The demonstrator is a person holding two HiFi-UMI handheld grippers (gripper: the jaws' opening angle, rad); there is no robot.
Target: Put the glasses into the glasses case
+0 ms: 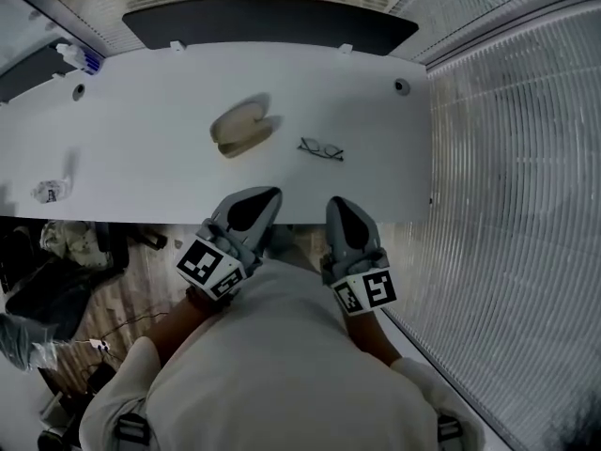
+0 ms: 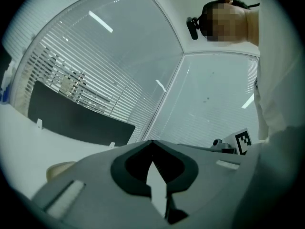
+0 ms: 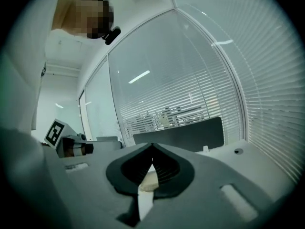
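A beige glasses case (image 1: 242, 128) lies on the white table (image 1: 141, 148), left of centre, and looks slightly open. To its right lies a pair of thin dark-framed glasses (image 1: 321, 148), folded flat. My left gripper (image 1: 268, 194) hangs over the table's front edge, short of the case, its jaws together and empty. My right gripper (image 1: 338, 202) is beside it, just short of the glasses, also shut and empty. In the left gripper view the left gripper (image 2: 152, 142) points level over the table, with the case (image 2: 59, 168) low at the left. The right gripper (image 3: 152, 146) faces the table's far end.
A dark panel (image 1: 272, 22) runs along the table's far edge. A glass wall with blinds (image 1: 516, 158) stands close on the right. A small crumpled item (image 1: 51, 192) and a bottle (image 1: 80, 56) sit at the table's left. Bags (image 1: 47, 280) lie on the floor, left.
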